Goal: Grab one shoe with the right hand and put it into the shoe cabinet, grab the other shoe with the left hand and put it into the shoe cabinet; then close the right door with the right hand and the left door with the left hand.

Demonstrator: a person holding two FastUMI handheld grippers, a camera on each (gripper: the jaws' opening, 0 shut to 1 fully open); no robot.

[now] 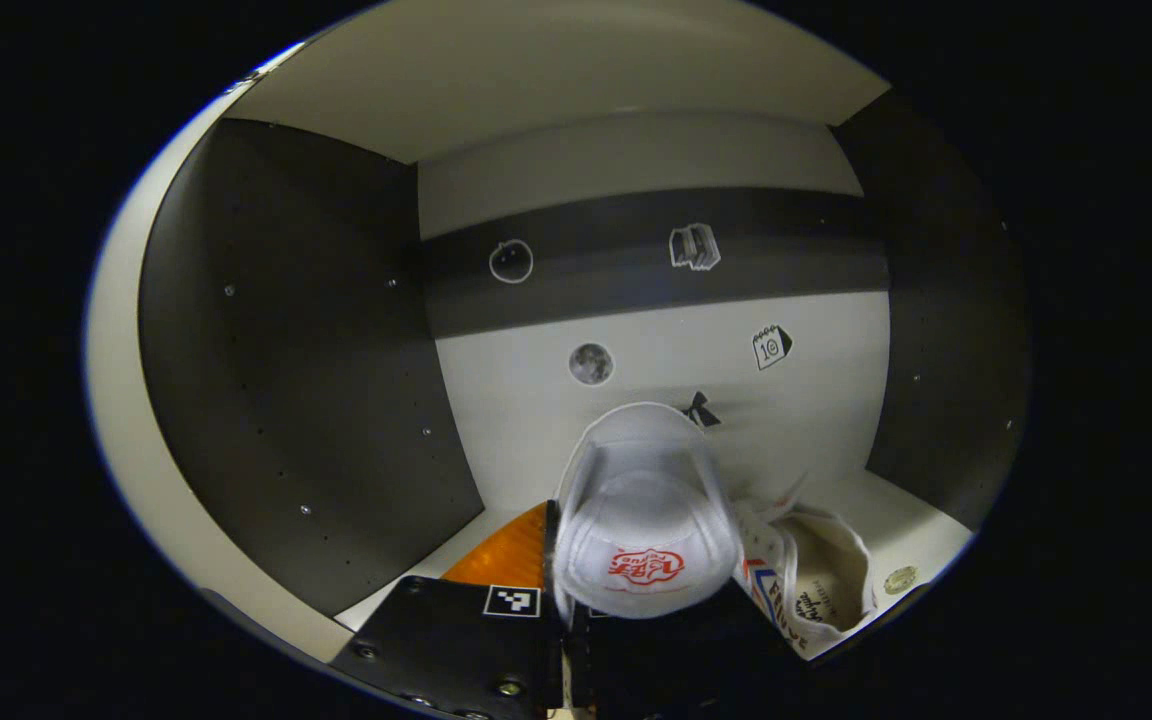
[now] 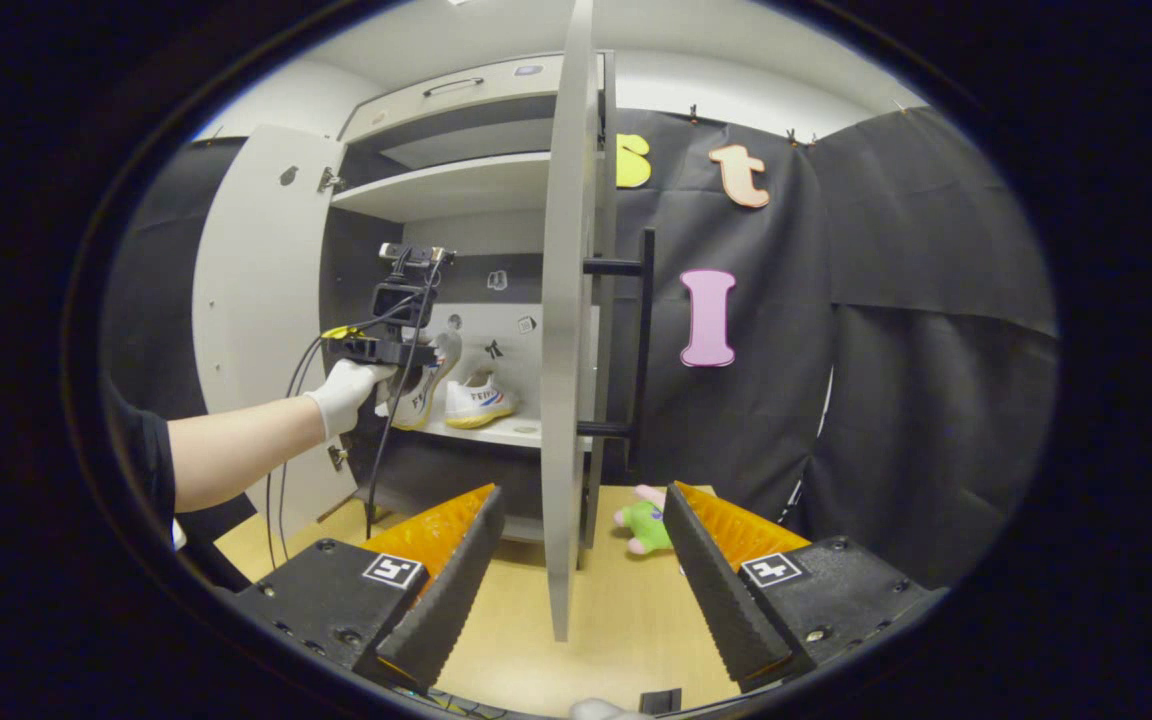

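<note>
In the left gripper view my left gripper (image 1: 626,600) is inside the shoe cabinet, shut on the heel of a white shoe (image 1: 641,500) that points toward the back wall, held above the shelf (image 1: 911,510). The other white shoe (image 1: 821,580) lies on that shelf just to the right. In the right gripper view a gloved hand (image 2: 344,395) holds that left gripper (image 2: 391,350) with its shoe (image 2: 428,385) in the cabinet, beside the second shoe (image 2: 478,402). My right gripper (image 2: 581,560) stands open over the table, with the right door's (image 2: 566,350) edge between its fingers (image 2: 456,575).
The left door (image 2: 256,300) is swung wide open. The right door's black bar handle (image 2: 644,340) faces right. A green and pink plush toy (image 2: 644,525) lies on the wooden table (image 2: 626,630) by the black cloth wall. A cable (image 2: 381,440) hangs from the left gripper.
</note>
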